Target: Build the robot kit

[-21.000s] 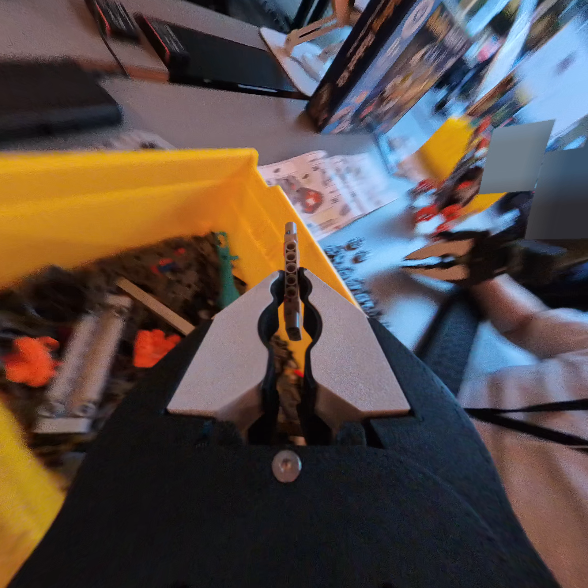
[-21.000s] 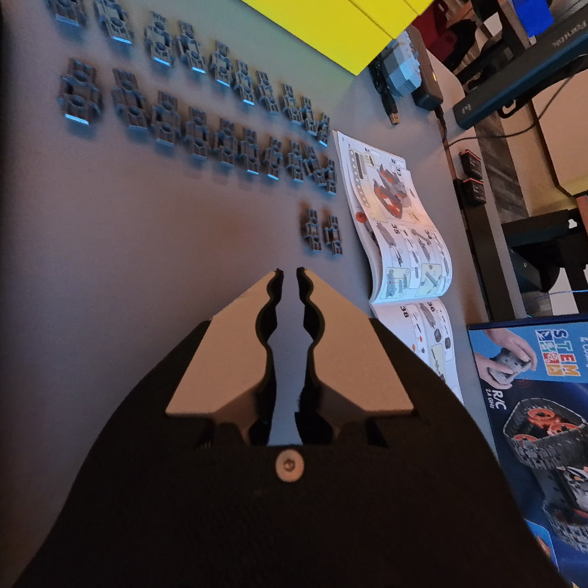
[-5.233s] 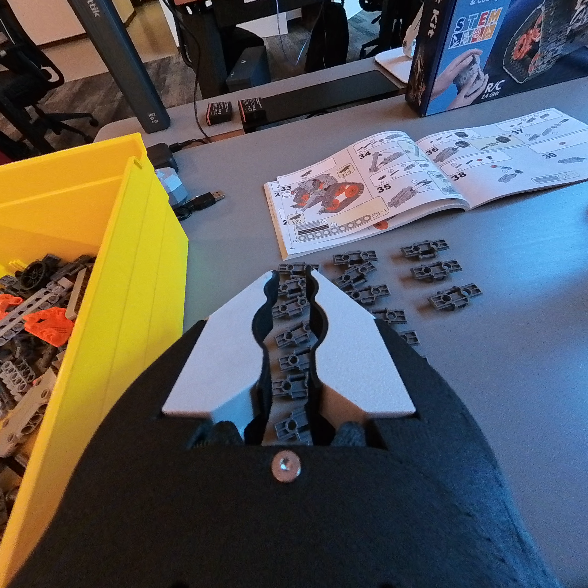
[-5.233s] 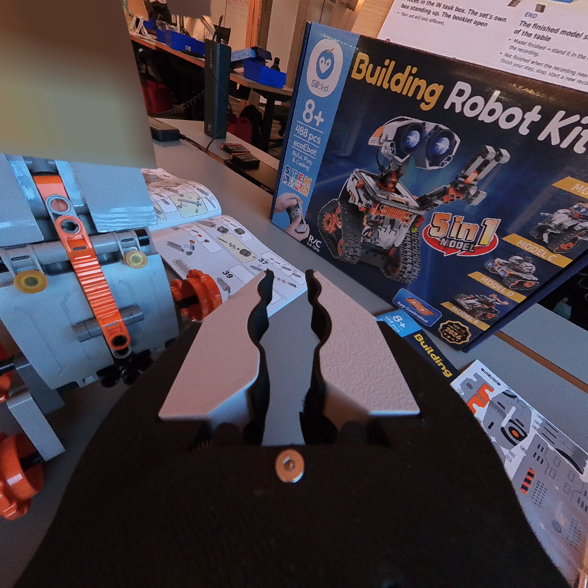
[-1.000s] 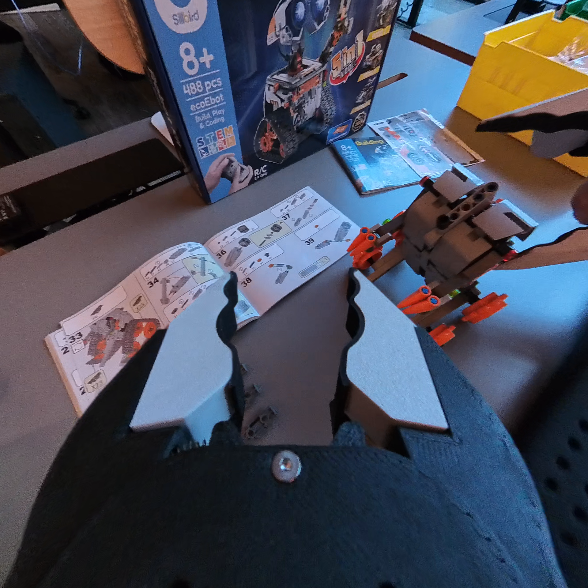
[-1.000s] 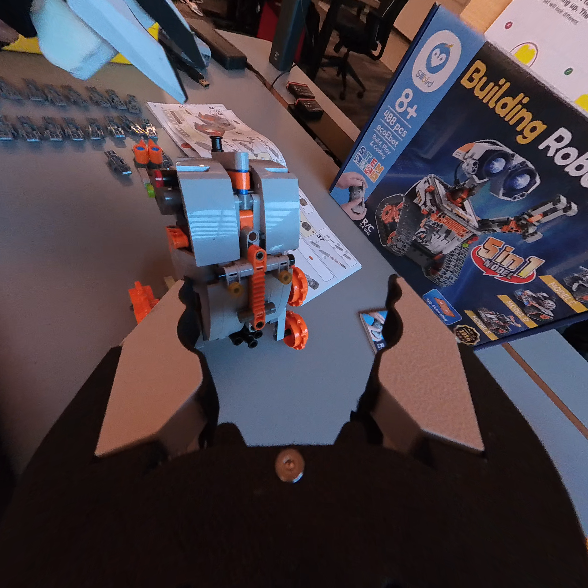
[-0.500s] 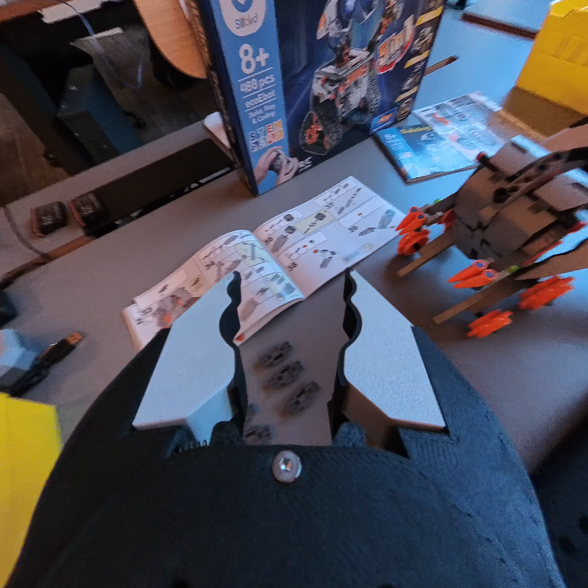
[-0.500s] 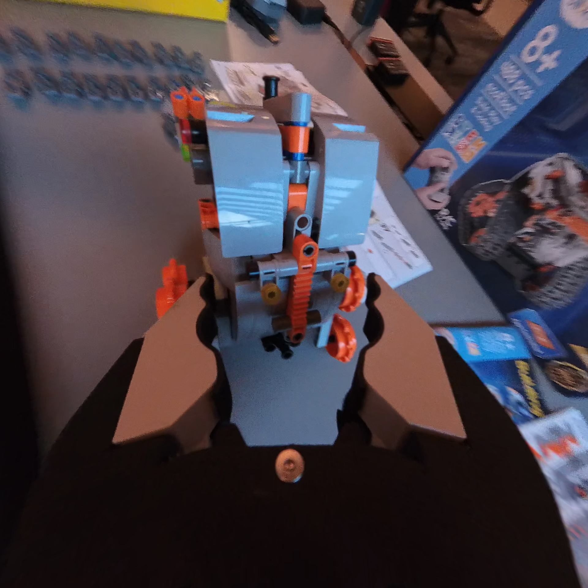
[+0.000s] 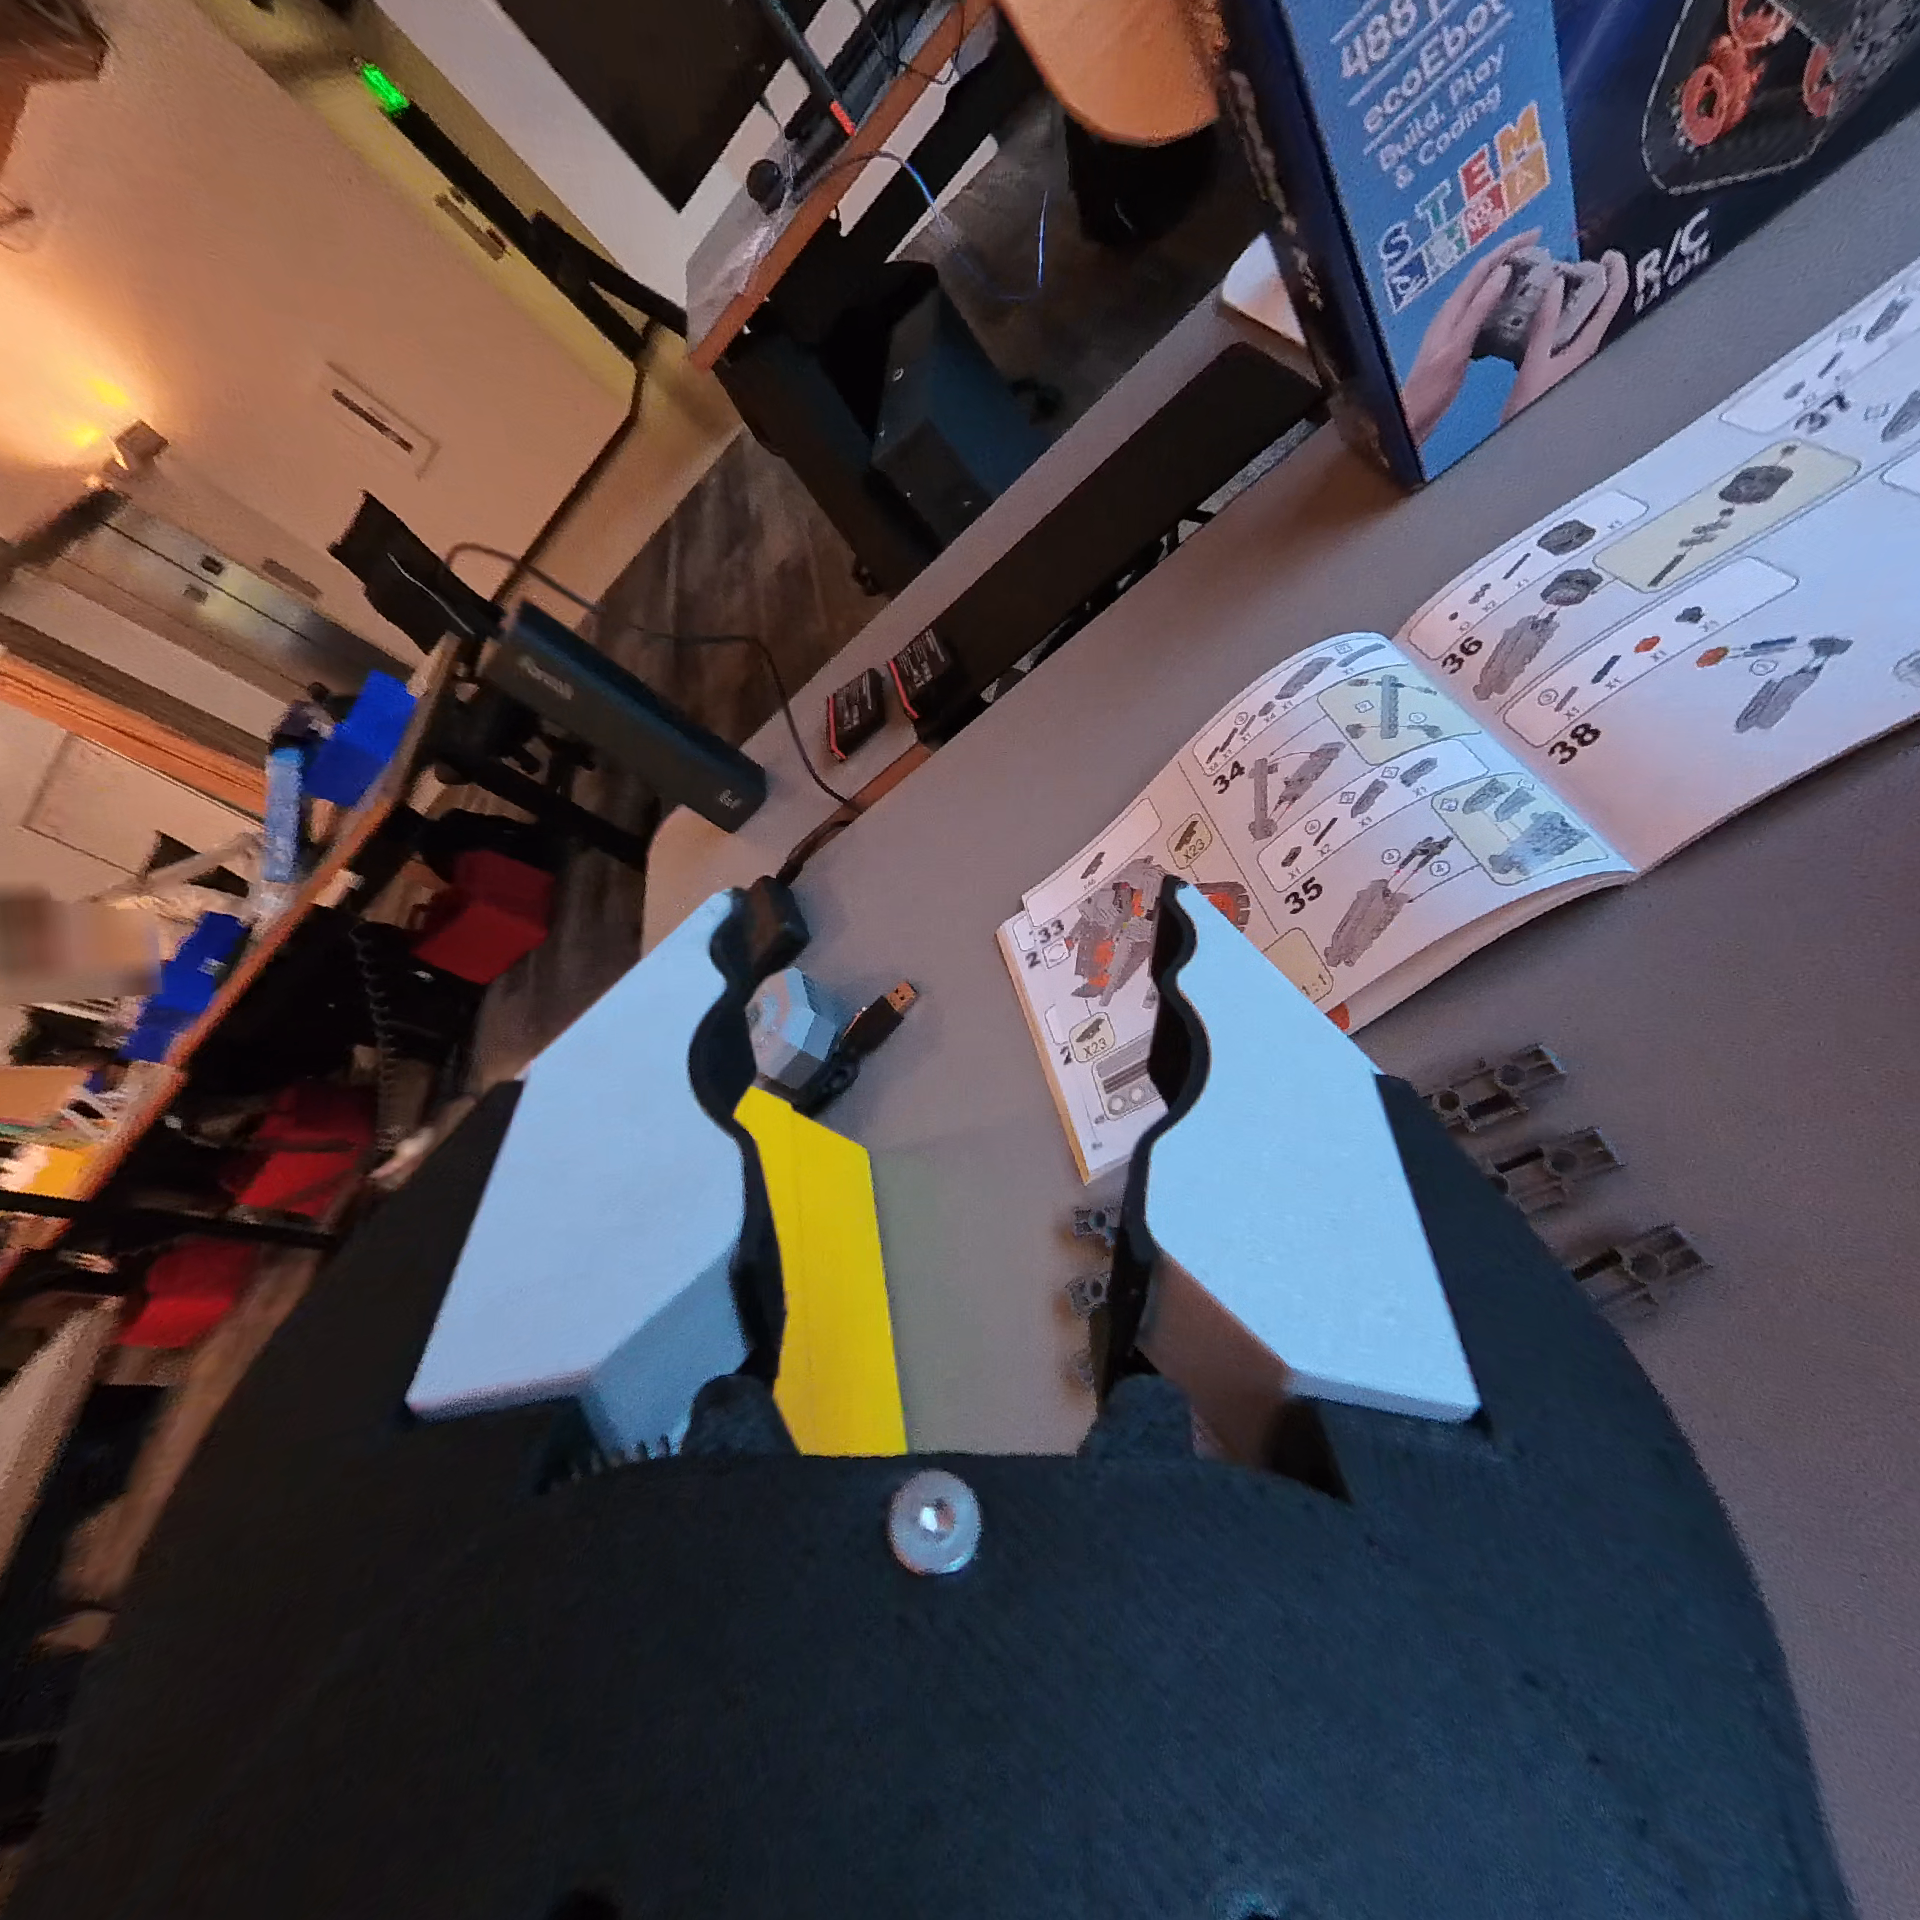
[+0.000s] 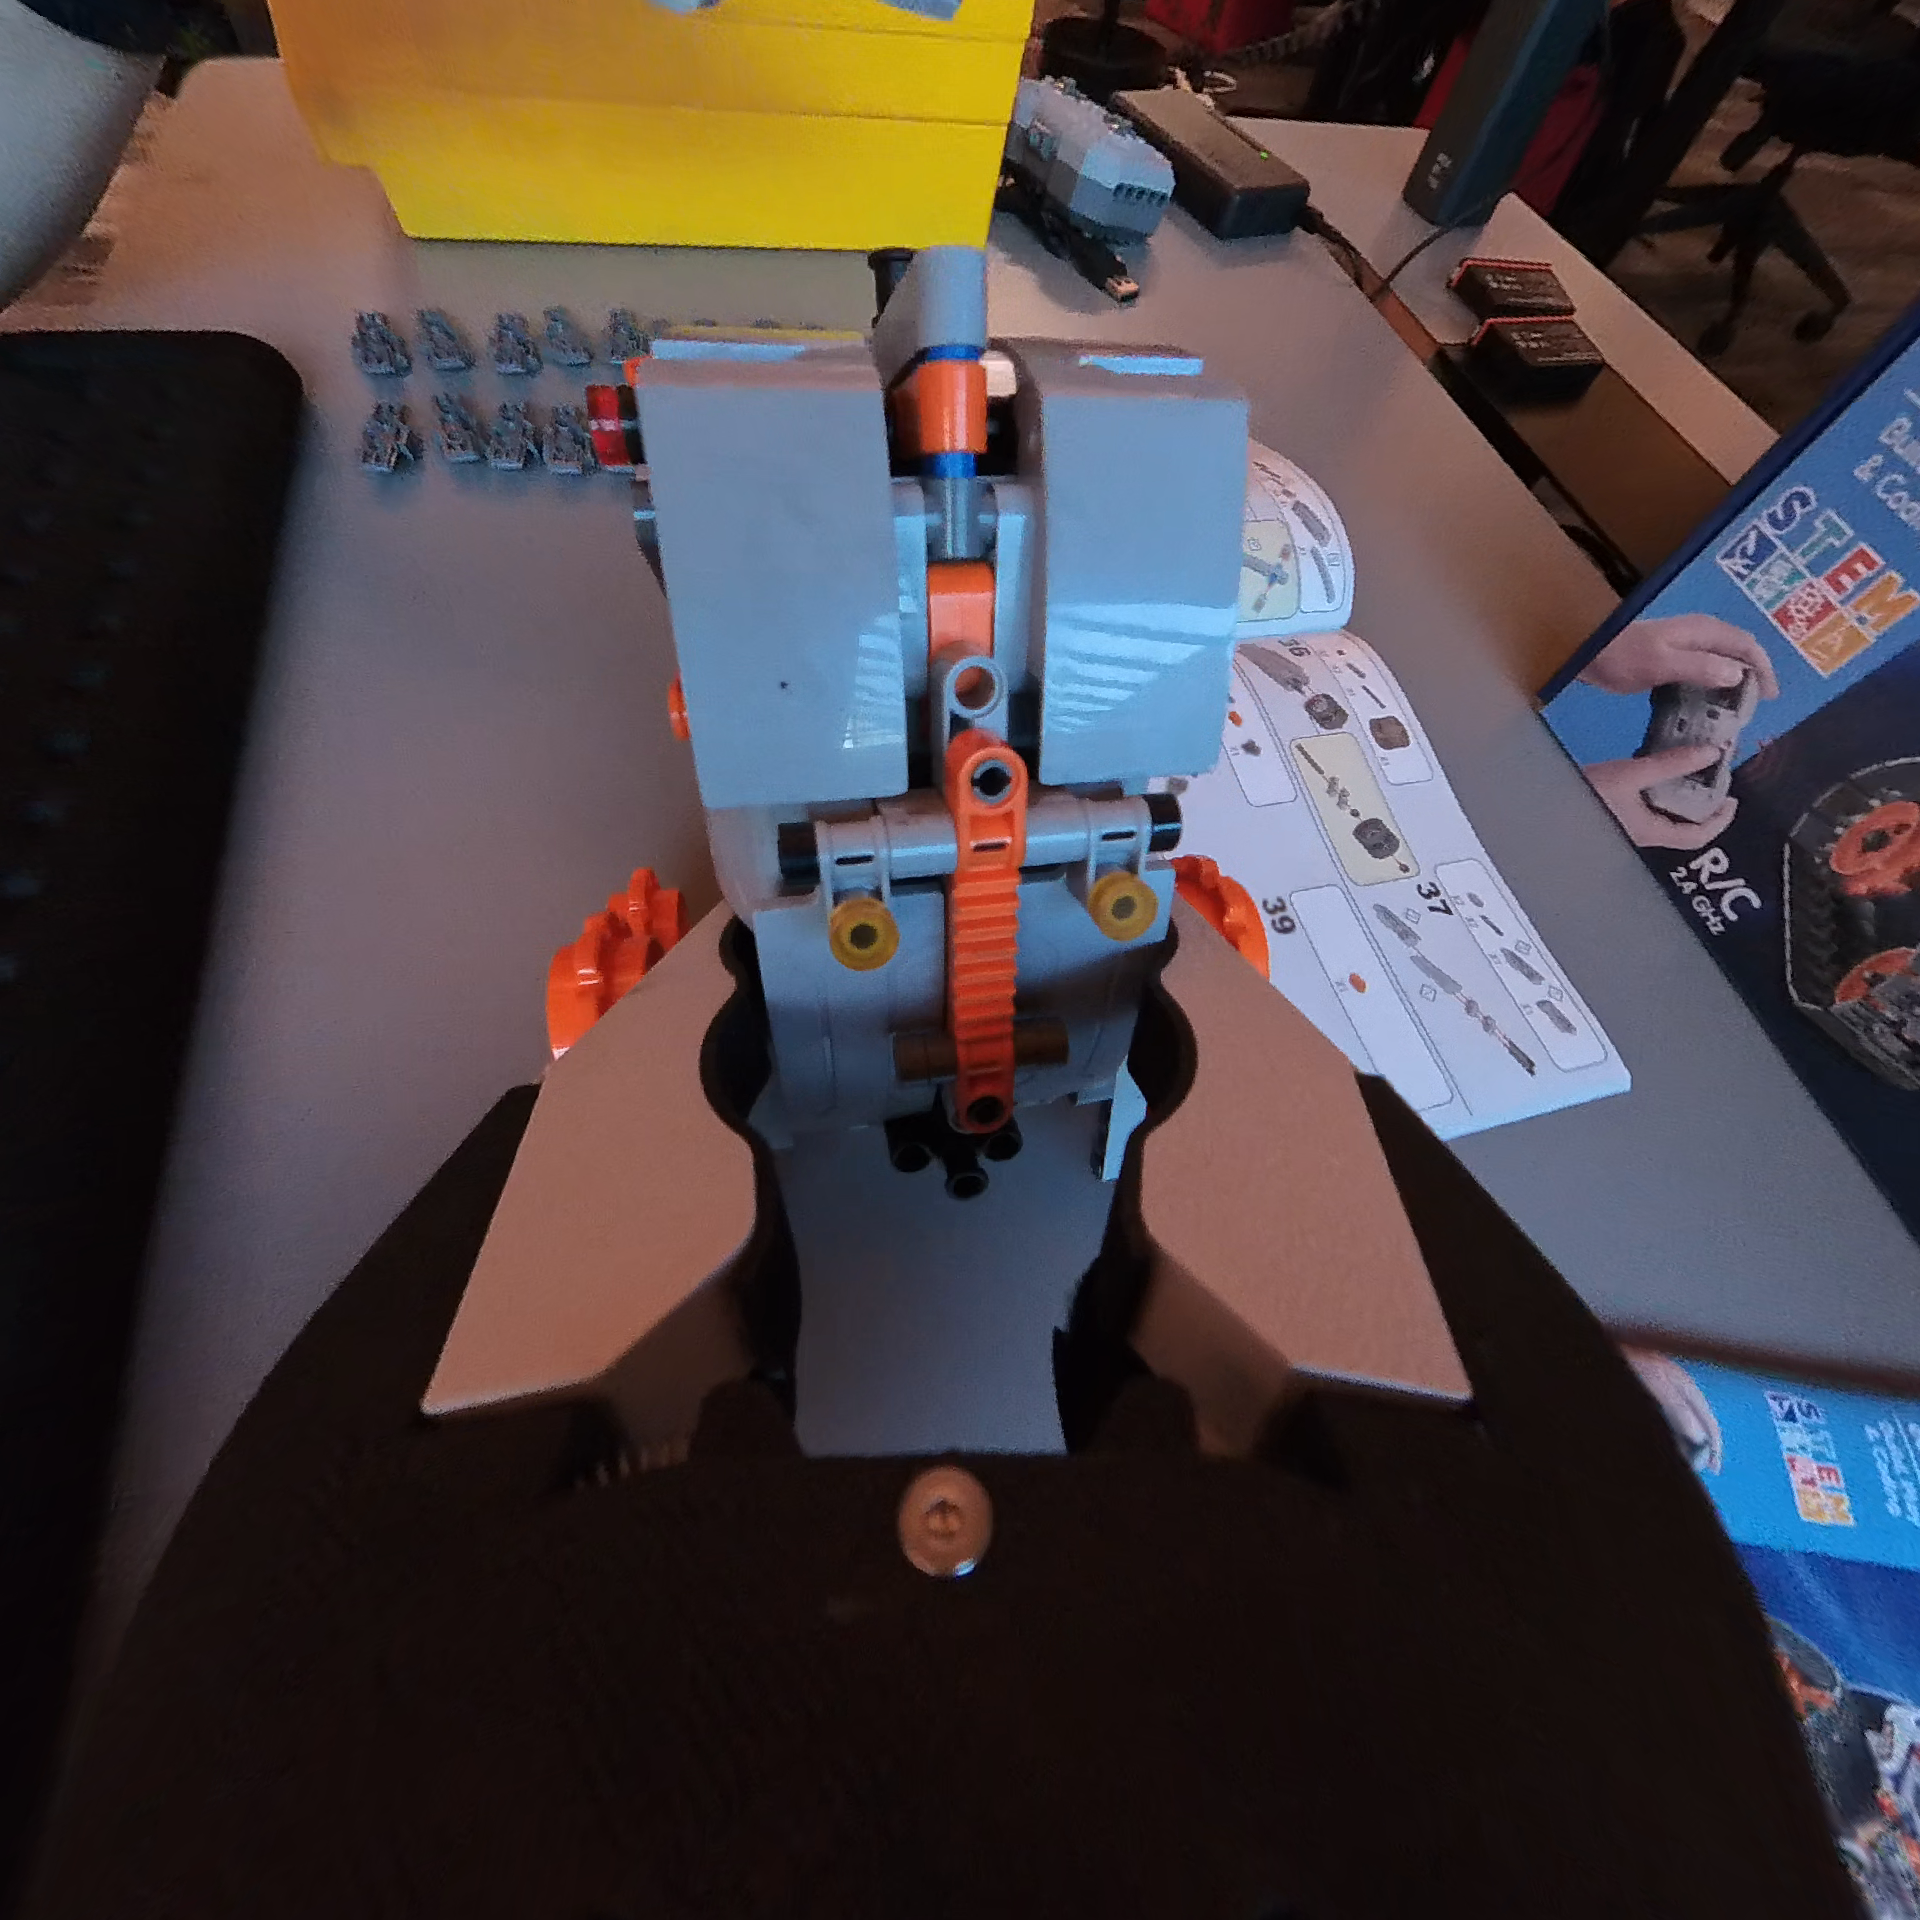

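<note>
A grey and orange brick-built robot model stands upright on the grey table. My right gripper is shut on its lower body, one finger against each side, with orange wheels just outside the fingers. My left gripper is open and empty and is held tilted above the table. Between its fingers show a corner of the yellow bin and a grey block with a USB cable. Small dark grey track links lie to its right. In the right wrist view they lie in two rows.
An open instruction booklet lies beyond the links; it also shows in the right wrist view. A blue kit box stands at the right. The yellow bin is at the back. A black textured surface fills the left edge. The gap from one gripper's tips to the other's is roughly 25 centimetres.
My right gripper has closed from wide open onto the model's lower body. My left gripper has swung left, away from the model, and now points at the yellow bin's corner, still open.
</note>
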{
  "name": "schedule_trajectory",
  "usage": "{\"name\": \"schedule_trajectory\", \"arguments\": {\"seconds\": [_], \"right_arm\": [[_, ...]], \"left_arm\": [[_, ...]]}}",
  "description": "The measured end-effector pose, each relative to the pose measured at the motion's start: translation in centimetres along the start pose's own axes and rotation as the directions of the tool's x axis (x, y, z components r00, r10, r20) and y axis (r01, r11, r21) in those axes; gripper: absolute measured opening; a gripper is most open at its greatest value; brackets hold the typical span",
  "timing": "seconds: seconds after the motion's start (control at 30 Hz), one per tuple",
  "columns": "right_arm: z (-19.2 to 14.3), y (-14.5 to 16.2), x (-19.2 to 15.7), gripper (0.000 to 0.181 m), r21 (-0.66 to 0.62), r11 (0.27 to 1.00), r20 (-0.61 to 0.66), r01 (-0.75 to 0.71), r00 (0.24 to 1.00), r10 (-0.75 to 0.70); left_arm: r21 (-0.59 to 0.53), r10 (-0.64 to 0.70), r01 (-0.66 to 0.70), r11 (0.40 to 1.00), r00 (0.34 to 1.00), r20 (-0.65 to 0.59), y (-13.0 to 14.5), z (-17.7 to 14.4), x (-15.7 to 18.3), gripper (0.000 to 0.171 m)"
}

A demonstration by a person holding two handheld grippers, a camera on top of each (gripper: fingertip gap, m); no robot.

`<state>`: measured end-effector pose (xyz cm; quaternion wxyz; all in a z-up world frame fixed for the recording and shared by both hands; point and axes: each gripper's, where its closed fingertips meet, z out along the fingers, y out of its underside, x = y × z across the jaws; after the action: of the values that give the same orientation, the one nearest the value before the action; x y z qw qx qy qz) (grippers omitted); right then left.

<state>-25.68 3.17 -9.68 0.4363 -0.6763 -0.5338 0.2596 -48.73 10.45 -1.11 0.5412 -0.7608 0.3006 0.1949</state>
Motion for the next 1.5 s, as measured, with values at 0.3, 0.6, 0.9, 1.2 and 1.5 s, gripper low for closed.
{"name": "schedule_trajectory", "arguments": {"seconds": [0.3,0.6,0.9,1.2,1.5], "right_arm": [[1.9,-1.0,0.7,0.069,0.015,1.0,0.019,0.016,1.0,-0.017],[2.9,-1.5,0.5,0.069,0.073,0.997,0.007,-0.039,0.999,0.039],[2.7,-1.4,0.6,0.078,0.116,0.993,-0.066,-0.038,0.997,0.046],[1.2,-1.5,0.6,0.076,0.184,0.982,-0.098,-0.038,0.994,0.057],[2.1,-1.0,0.5,0.073,0.196,0.977,-0.071,-0.089,0.992,0.105]], "left_arm": [[0.021,-0.285,0.29,0.957,0.948,-0.143,-0.8,-1.5,-6.4,0.074],[0.016,-0.35,0.36,0.933,0.915,-0.201,-4.5,-3.0,-9.6,0.076],[-0.17,-0.215,0.204,0.964,0.975,-0.052,-0.7,1.3,-10.3,0.076],[-0.275,0.18,-0.152,0.949,0.981,0.078,0.1,4.7,-9.1,0.082],[-0.242,-0.02,0.016,0.97,1.0,-0.017,0.3,4.1,-8.7,0.078]]}}
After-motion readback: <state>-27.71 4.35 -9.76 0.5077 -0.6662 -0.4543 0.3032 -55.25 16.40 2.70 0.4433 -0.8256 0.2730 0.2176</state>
